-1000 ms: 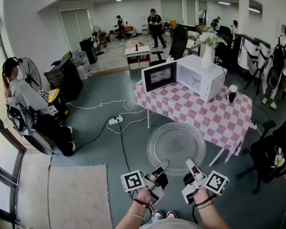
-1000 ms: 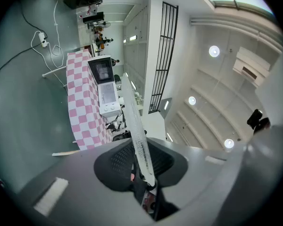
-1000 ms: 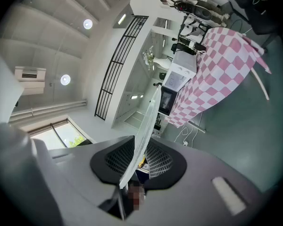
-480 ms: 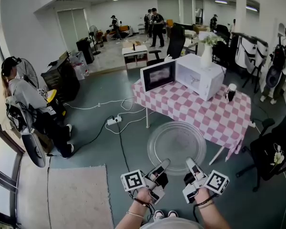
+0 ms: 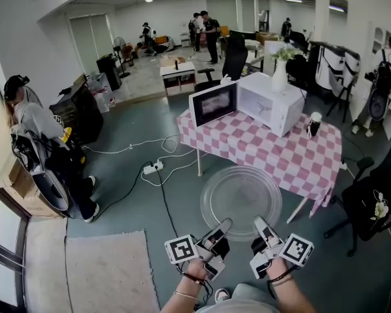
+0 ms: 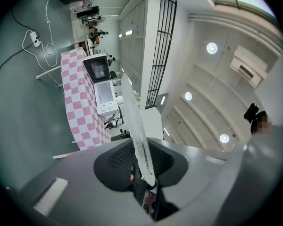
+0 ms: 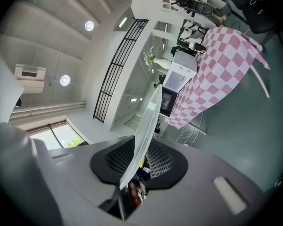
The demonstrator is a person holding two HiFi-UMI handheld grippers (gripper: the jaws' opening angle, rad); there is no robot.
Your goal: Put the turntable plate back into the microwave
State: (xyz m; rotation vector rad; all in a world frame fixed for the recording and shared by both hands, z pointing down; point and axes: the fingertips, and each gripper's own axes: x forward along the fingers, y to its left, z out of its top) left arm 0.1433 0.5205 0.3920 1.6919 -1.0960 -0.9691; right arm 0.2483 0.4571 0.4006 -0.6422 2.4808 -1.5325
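Here the left gripper and right gripper each clamp the glass turntable plate by its near rim; the microwave panel print is too small to read.

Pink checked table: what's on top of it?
On the pink checked table: a white microwave with its door open and a small dark cup. Anything behind the microwave is hidden.
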